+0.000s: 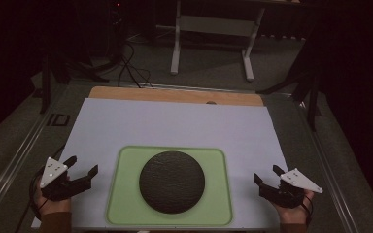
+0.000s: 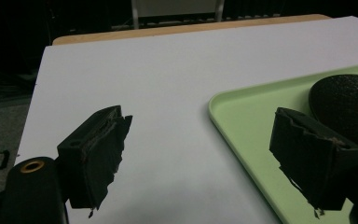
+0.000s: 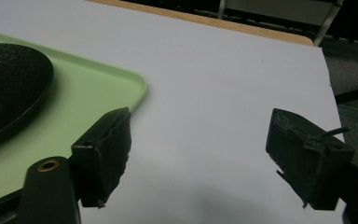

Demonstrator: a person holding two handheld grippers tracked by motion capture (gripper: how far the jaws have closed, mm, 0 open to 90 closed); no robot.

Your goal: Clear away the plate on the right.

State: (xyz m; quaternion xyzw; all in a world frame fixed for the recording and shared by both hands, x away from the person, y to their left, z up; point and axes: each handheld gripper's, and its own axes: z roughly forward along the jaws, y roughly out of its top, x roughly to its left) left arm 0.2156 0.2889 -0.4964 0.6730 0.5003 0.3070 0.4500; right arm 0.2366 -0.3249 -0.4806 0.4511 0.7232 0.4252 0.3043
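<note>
Two hand-held grippers low at the near corners of the white tabletop (image 1: 175,121): left hand-held gripper (image 1: 83,166) near the near-left corner, right hand-held gripper (image 1: 267,175) near the near-right corner, both released, jaws spread wide and empty. Between them, against the near edge, a pale green tray (image 1: 126,194) carrying a round black textured disc (image 1: 172,181) at its centre. Tray rim just beside each gripper's inner jaw, not touching. Beyond the far edge, a white frame stand (image 1: 211,29) and dark cables (image 1: 131,68) on the floor. No readable writing anywhere.
</note>
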